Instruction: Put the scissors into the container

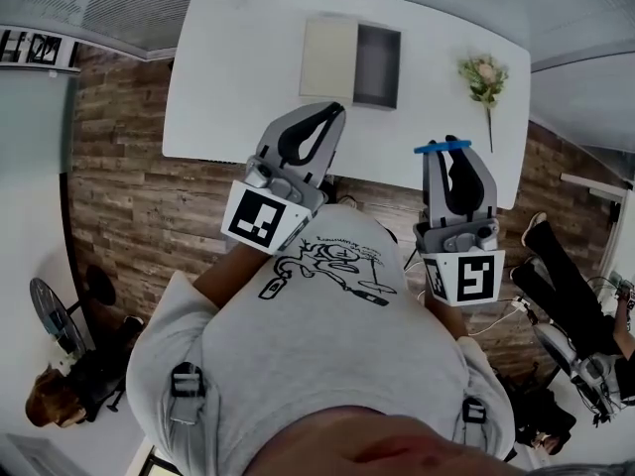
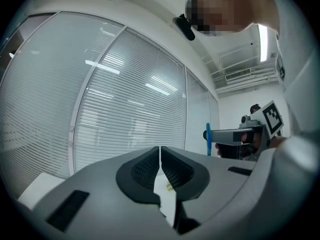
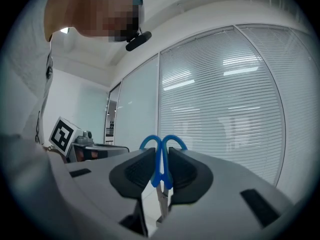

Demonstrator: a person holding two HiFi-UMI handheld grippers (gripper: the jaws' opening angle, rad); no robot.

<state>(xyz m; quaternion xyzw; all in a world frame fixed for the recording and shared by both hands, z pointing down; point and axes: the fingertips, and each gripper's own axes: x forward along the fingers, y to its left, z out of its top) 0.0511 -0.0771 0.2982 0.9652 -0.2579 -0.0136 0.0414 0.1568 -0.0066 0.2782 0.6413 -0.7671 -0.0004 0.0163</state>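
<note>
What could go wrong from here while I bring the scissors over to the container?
The right gripper pinches the scissors only near their blue handles, so they may pivot or slip. The flower lies on the table on that gripper's side and could get knocked. The container's open dark half sits beside a pale half; a drop might miss.

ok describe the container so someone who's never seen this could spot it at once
Find the white table over the wood floor. About midway across it lies the container, a flat rectangular box, cream on its left half and dark grey on its right. The only other thing on the table is a flower sprig to its right, thin and stemmed, not boxy.
</note>
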